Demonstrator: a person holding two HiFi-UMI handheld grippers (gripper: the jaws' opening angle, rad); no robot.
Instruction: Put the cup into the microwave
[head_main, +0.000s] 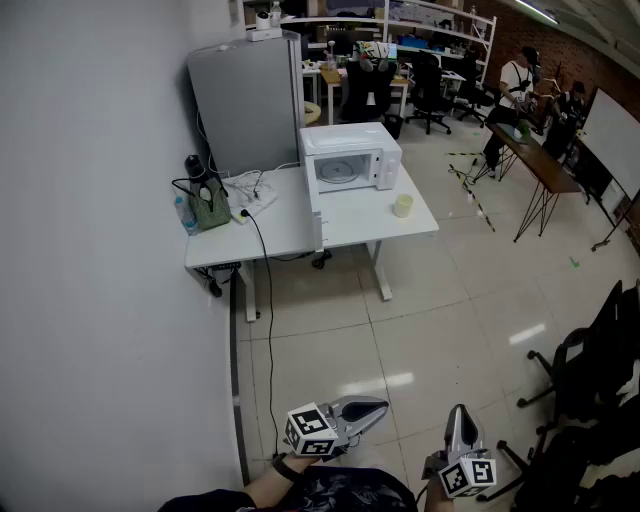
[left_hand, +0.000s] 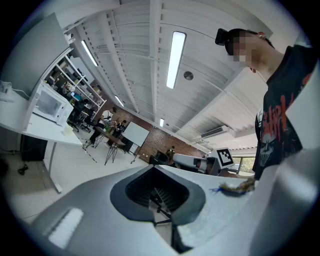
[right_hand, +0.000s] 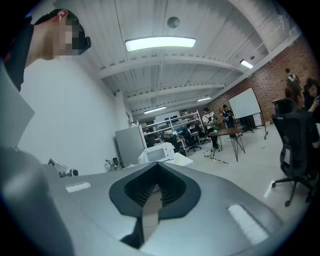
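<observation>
The left gripper (head_main: 378, 406) and right gripper (head_main: 458, 413) held empty jaws together, far from the cup (head_main: 403, 205) on the counter (head_main: 290, 238); approaching first, then opening the microwave (head_main: 350, 160), seemed wise.

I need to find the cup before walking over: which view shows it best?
The head view: the pale cup stands in full sight on the white table near the microwave. The left gripper view shows the cup as a tiny speck; in the right gripper view I cannot make it out.
</observation>
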